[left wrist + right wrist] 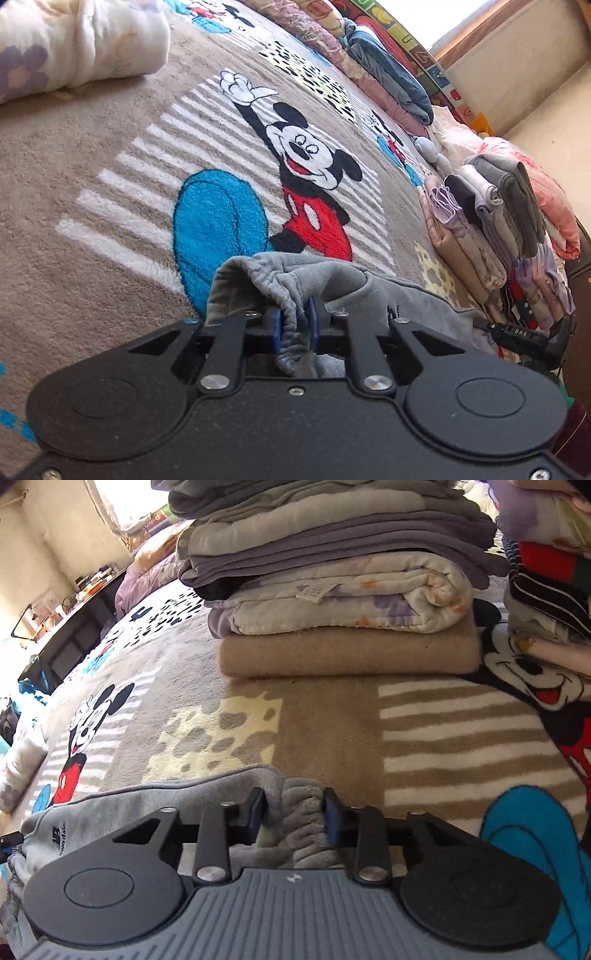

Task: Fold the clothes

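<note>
A grey fleece garment (288,280) lies bunched on the cartoon-mouse blanket (110,177). My left gripper (295,323) is shut on a thin fold of its hem, the blue pads pinching the cloth. In the right wrist view the same grey garment (122,805), with a small dark logo, spreads to the left. My right gripper (293,810) is shut on its ribbed elastic band, a thick wad of grey cloth filling the gap between the pads. The other gripper shows at the right edge of the left wrist view.
A stack of folded clothes (343,583) on a beige blanket stands just ahead of the right gripper, with another pile (550,590) to its right. In the left wrist view folded stacks (491,221) line the right side. A floral quilt (74,40) lies top left.
</note>
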